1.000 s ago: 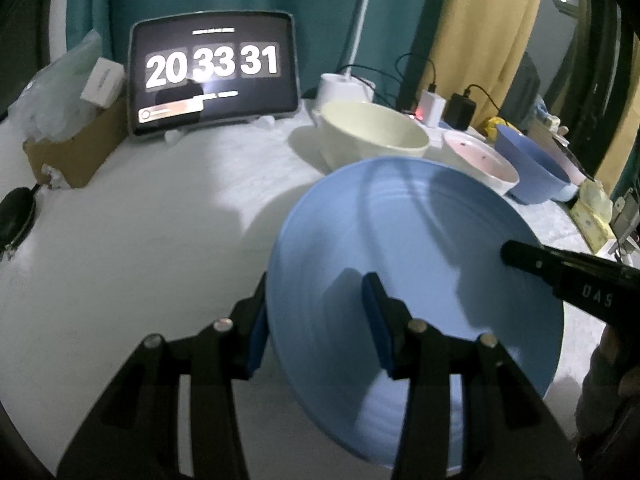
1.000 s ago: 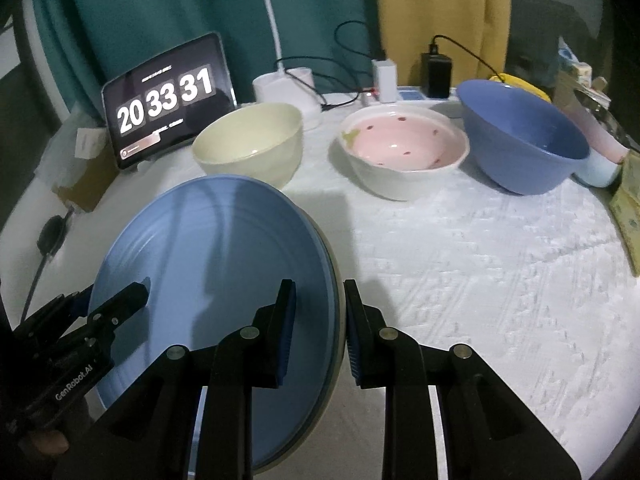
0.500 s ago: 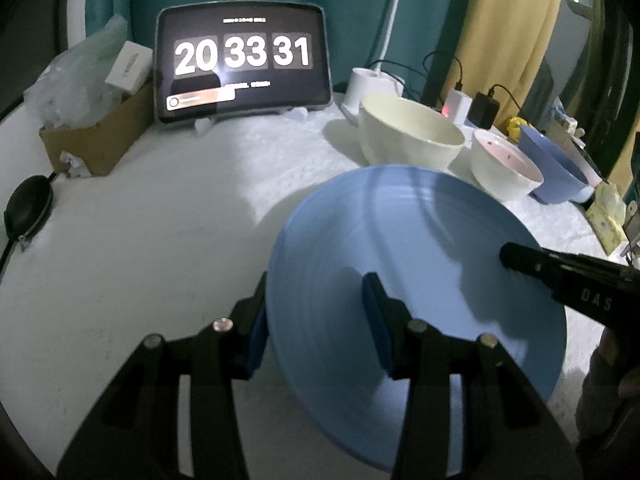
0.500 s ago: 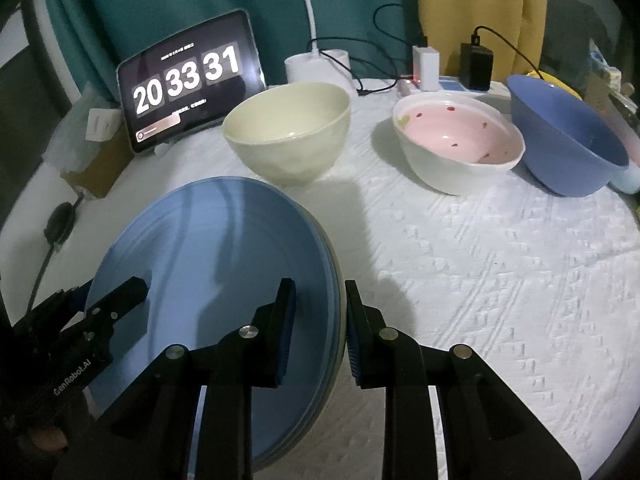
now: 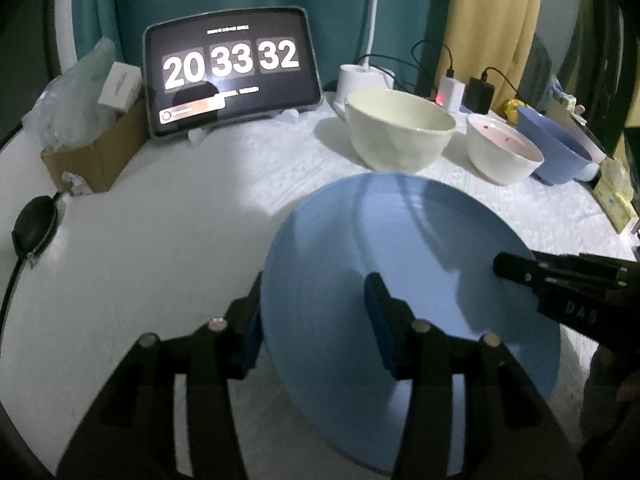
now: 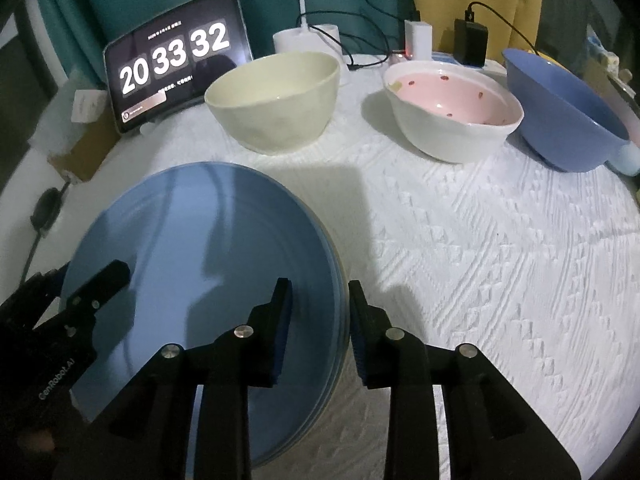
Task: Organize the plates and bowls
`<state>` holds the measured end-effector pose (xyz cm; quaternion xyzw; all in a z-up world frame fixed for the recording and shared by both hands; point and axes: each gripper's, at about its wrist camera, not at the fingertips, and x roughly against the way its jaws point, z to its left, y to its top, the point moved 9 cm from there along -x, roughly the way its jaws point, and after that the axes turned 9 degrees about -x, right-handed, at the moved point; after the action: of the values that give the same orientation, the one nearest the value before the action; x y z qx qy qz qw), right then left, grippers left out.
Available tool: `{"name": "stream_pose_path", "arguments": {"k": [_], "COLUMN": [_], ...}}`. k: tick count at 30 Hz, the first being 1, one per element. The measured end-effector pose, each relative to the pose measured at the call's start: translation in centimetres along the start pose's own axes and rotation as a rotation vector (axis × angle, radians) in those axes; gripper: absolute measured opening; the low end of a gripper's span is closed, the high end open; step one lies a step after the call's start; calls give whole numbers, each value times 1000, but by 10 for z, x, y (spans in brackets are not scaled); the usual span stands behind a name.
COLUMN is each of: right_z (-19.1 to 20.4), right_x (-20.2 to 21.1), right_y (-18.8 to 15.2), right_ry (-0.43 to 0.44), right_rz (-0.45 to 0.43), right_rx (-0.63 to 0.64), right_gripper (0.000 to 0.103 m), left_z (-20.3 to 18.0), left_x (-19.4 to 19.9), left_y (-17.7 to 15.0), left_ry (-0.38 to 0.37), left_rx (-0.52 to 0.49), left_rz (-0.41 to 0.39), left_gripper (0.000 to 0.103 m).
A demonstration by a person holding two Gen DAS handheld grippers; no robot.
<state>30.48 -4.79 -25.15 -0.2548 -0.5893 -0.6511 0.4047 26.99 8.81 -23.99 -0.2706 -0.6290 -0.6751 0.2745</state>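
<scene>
A stack of blue plates [image 6: 200, 240] [image 5: 420, 232] lies on the white tablecloth [image 6: 480, 280]. My left gripper [image 5: 314, 300] straddles the stack's left rim and its jaws are opening, the pads looking just off the plate. My right gripper [image 6: 318, 292] straddles the right rim, its jaws also opening, with a thin gap at the outer pad. Each gripper shows at the edge of the other's view. Behind the plates stand a cream bowl [image 6: 276, 100] [image 5: 400, 136], a pink-lined white bowl [image 6: 452, 108] [image 5: 504, 152] and a blue bowl [image 6: 560, 112] [image 5: 560, 148].
A tablet clock [image 5: 232, 76] leans at the back, with a cardboard box [image 5: 92, 152] of bags to its left. A black round object on a cable [image 5: 34, 226] lies at the left edge. A lamp base [image 5: 360, 80] and chargers [image 6: 470, 42] sit behind the bowls.
The plate stack has come down a little toward the cloth with both grippers. Both pairs of jaws have widened slightly around its rims. The bowls have not moved.
</scene>
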Motion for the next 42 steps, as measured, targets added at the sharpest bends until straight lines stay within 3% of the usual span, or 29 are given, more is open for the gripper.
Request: {"name": "stream_pose_path", "arguments": {"k": [6, 14, 18, 25, 37, 42], "right_z": [-1, -7, -15, -30, -65, -90], "right_x": [0, 10, 23, 49, 92, 107], "right_y": [-1, 2, 7, 19, 34, 41], "right_ry": [12, 3, -1, -5, -3, -1], "right_rz": [1, -17, -46, -102, -187, -220], "right_rx": [3, 5, 5, -4, -23, -42], "right_gripper": [31, 31, 31, 32, 32, 41], "left_z": [-3, -4, -1, -1, -49, -82], "left_x": [-4, 0, 14, 39, 63, 69], "left_y": [-1, -2, 4, 20, 50, 66], "left_ry": [-21, -1, 54, 62, 33, 7], "left_rx": [18, 25, 11, 13, -33, -67], "left_rz": [19, 44, 13, -32, -99, -125], "left_gripper": [60, 61, 62, 62, 63, 64]}}
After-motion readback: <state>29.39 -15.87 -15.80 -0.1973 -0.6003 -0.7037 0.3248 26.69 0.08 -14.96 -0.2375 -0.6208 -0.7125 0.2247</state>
